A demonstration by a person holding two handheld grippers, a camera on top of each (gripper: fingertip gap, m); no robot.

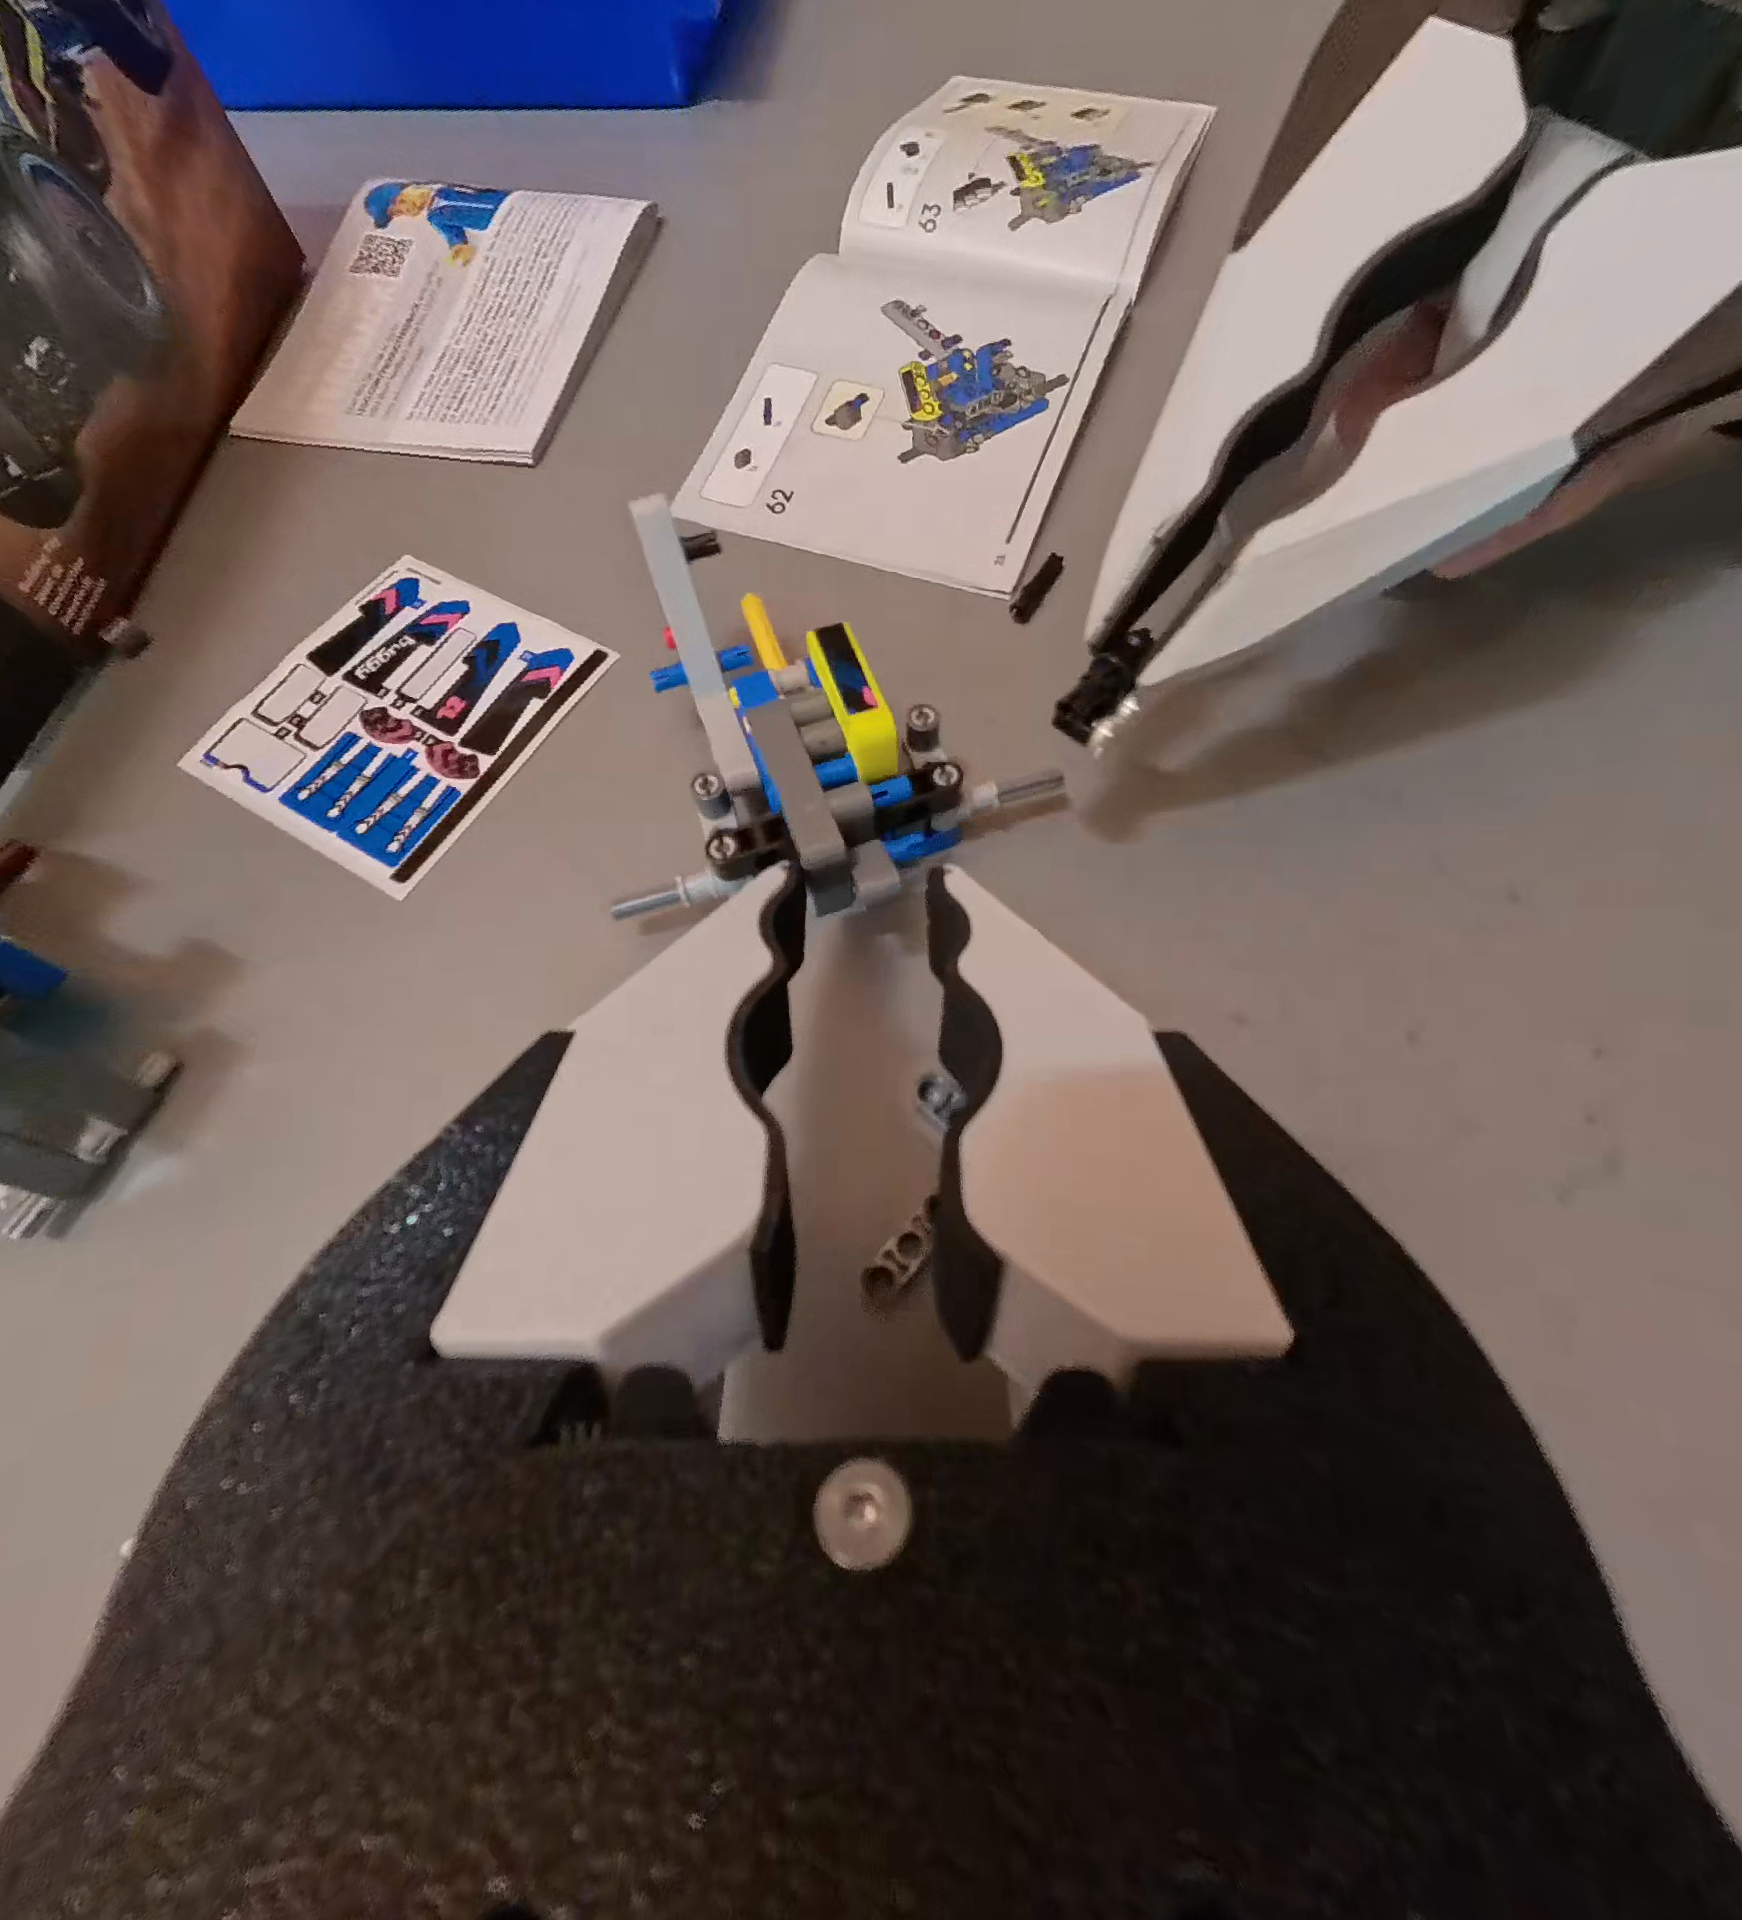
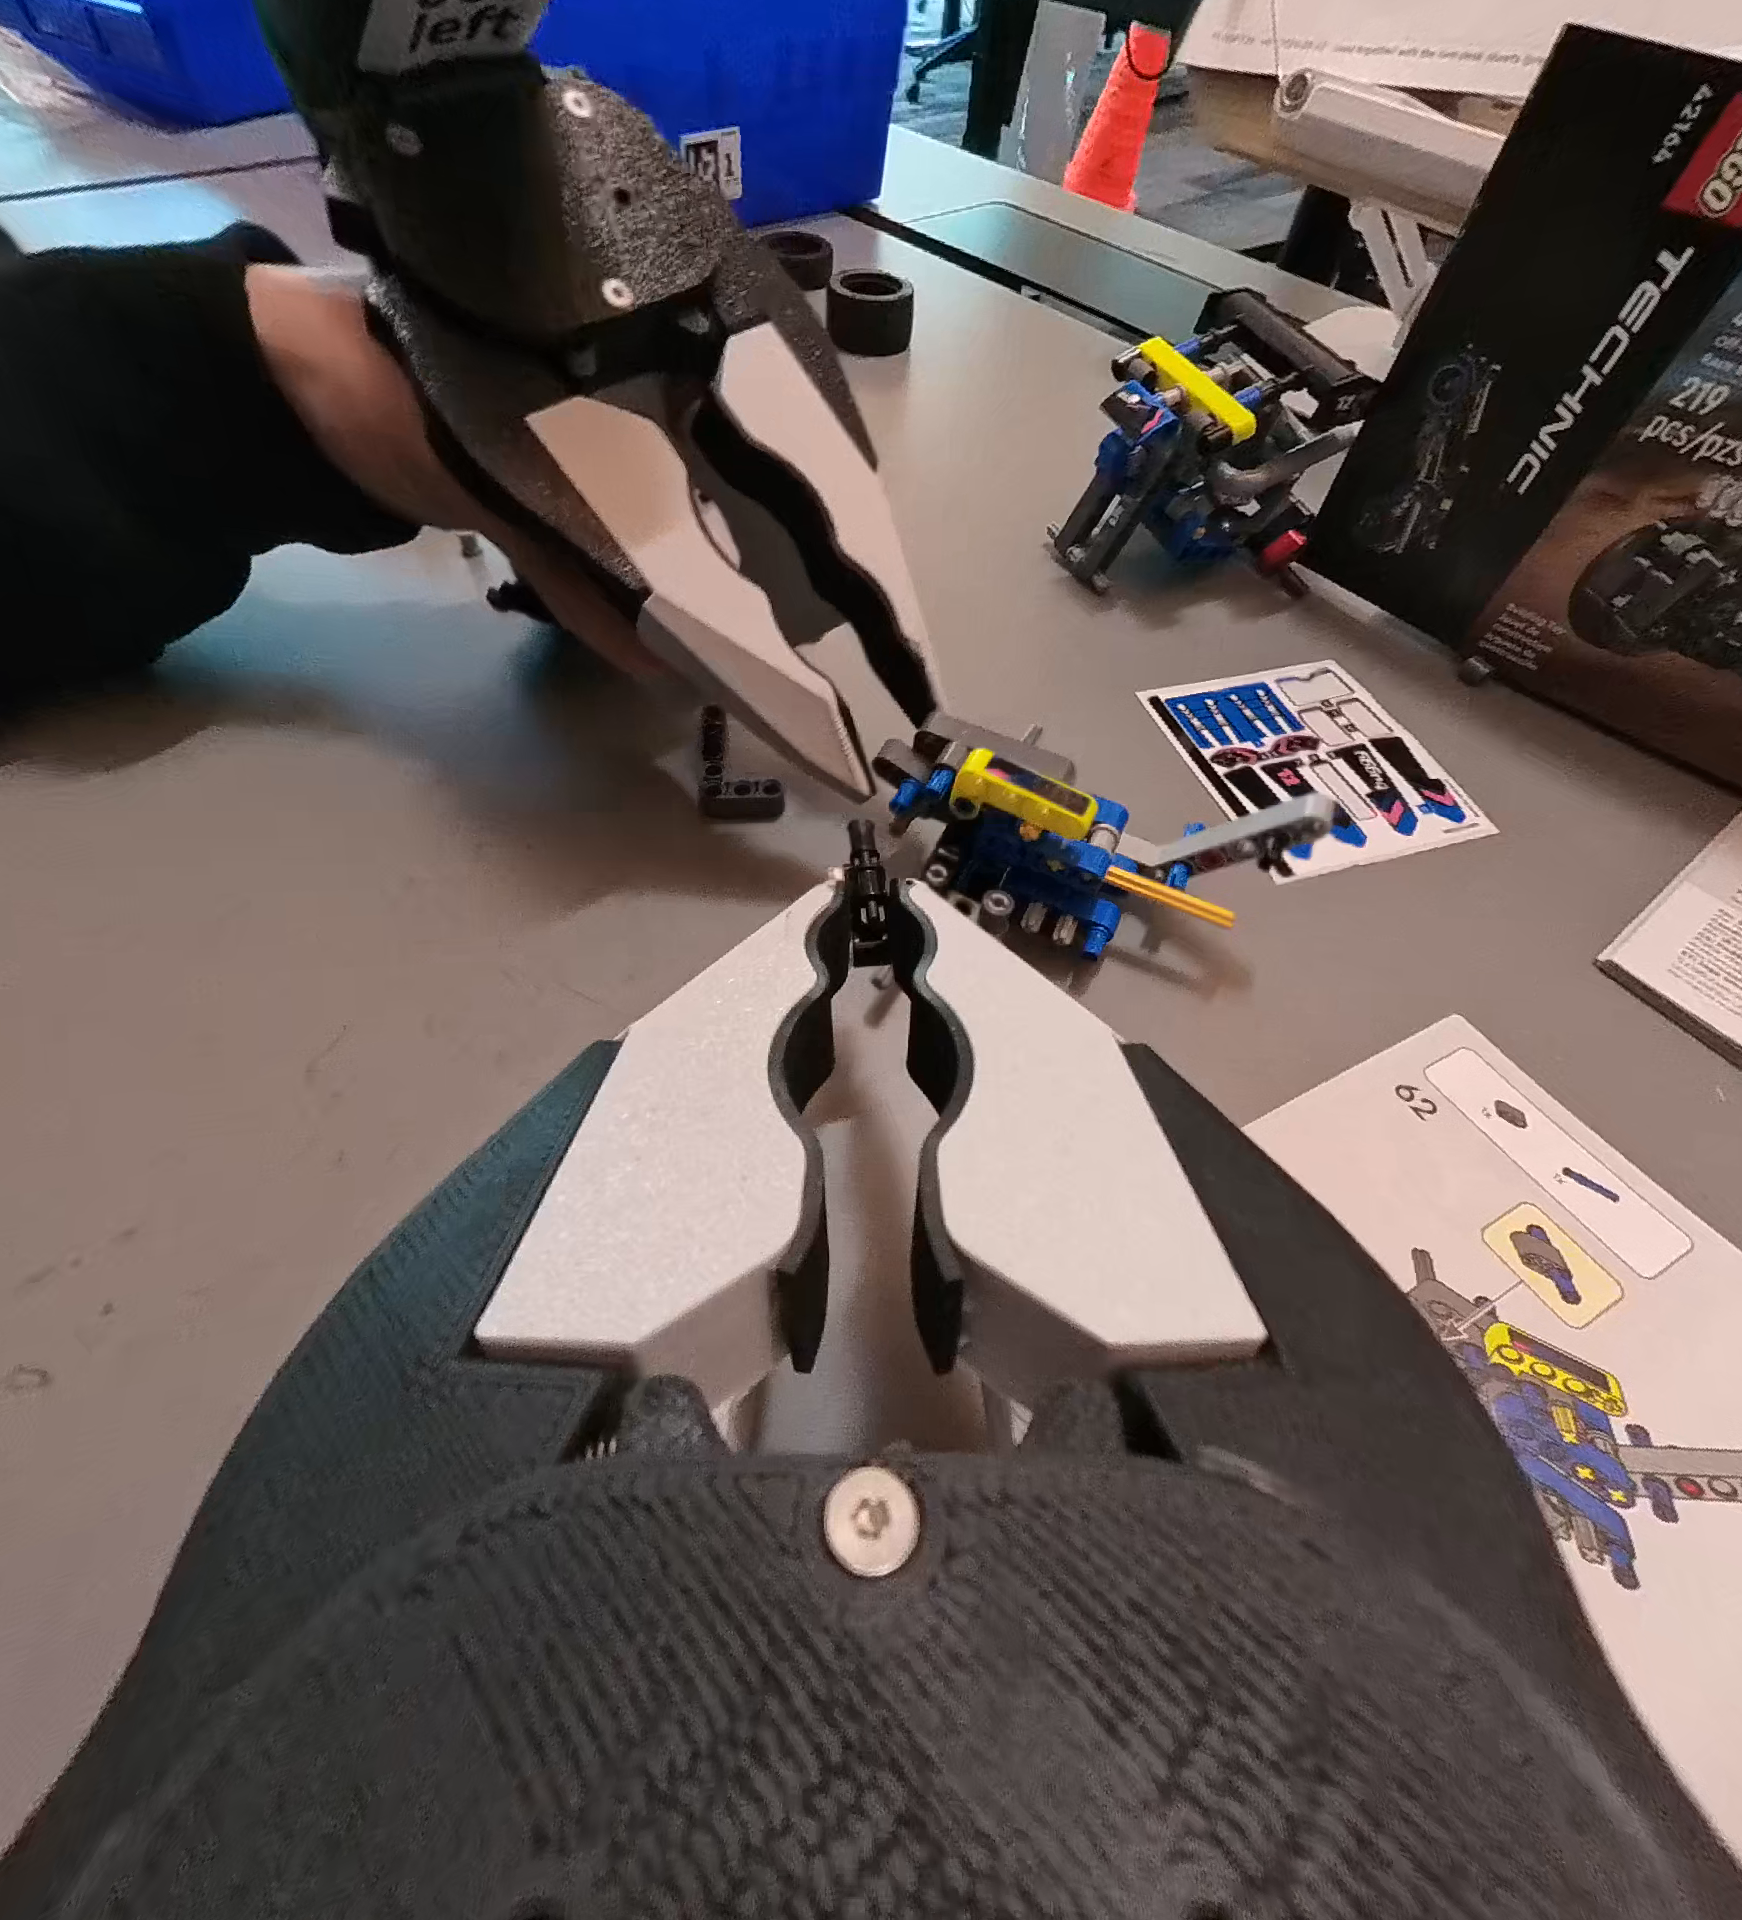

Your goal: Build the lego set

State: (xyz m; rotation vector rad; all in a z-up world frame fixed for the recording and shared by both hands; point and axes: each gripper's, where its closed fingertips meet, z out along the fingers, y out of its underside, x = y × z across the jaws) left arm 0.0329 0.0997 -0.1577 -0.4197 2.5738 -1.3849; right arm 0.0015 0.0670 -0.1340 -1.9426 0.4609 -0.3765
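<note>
Two grippers: both meet at your small blue and yellow assembly [image 2: 1028, 831] on the grey table [image 2: 223, 935].
Left gripper [image 1: 862, 883]: your fingers are closed on the assembly's near grey beam.
Right gripper [image 2: 867, 904]: nearly closed, pinching a black pin [image 2: 864, 894], just right of the assembly.
Instruction booklet [image 1: 950, 343]: open, beyond the assembly.

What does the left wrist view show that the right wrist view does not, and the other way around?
Only the left wrist view shows the upper page of the open instruction booklet and a loose black pin beside it. Only the right wrist view shows two black tyres, an orange cone and a black L-shaped piece. Both show the blue and yellow assembly held by the left gripper, the right gripper shut on a small black connector, the sticker sheet and the box.
</note>
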